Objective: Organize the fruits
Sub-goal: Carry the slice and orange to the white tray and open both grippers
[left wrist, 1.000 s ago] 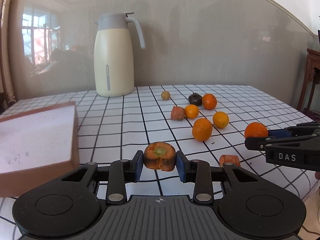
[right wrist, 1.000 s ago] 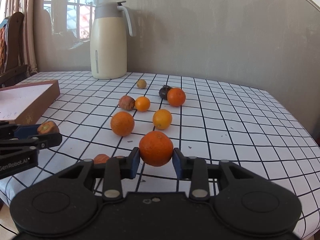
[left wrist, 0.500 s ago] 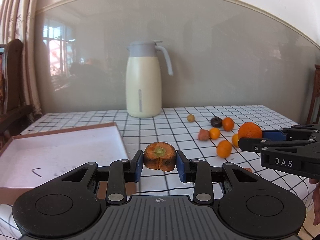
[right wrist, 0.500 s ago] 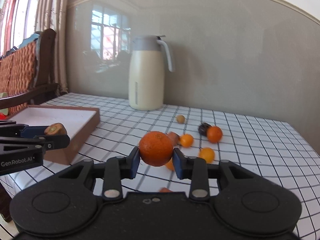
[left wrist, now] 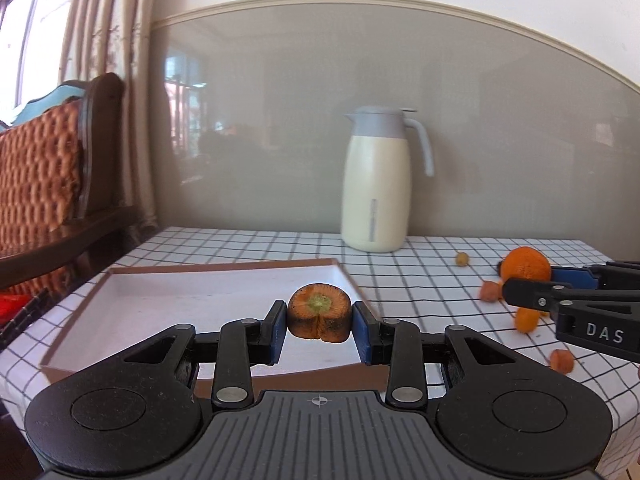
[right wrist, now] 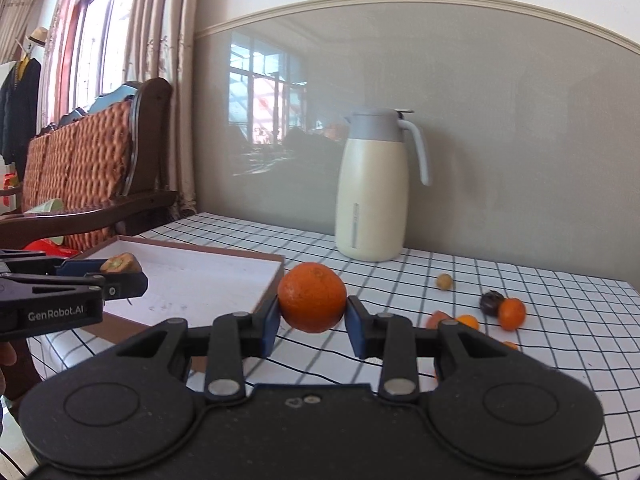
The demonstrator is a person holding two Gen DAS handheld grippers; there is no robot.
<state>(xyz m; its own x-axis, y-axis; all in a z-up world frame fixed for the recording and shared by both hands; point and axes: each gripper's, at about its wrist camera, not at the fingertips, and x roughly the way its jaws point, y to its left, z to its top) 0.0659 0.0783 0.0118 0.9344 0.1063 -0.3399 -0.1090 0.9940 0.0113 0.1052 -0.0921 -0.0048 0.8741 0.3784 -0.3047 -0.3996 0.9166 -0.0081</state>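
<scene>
My left gripper (left wrist: 319, 327) is shut on a carrot chunk (left wrist: 319, 316) and holds it in the air over the near right part of the brown-rimmed white tray (left wrist: 160, 300). My right gripper (right wrist: 312, 322) is shut on an orange (right wrist: 312, 297) and holds it above the table, just right of the tray (right wrist: 188, 276). The right gripper also shows in the left wrist view (left wrist: 528, 286) with the orange (left wrist: 526, 263). The left gripper shows in the right wrist view (right wrist: 120, 274) over the tray with the carrot chunk (right wrist: 120, 263).
A cream thermos jug (left wrist: 378, 188) stands at the back of the checked table (right wrist: 560, 360). Several small oranges (right wrist: 512, 313), a dark fruit (right wrist: 491, 302) and a small round fruit (right wrist: 444, 281) lie at the right. A wooden chair (right wrist: 88, 160) stands left of the table.
Both grippers have risen and swung left toward the tray, each still holding its piece. The tray has come into fuller view under the left gripper.
</scene>
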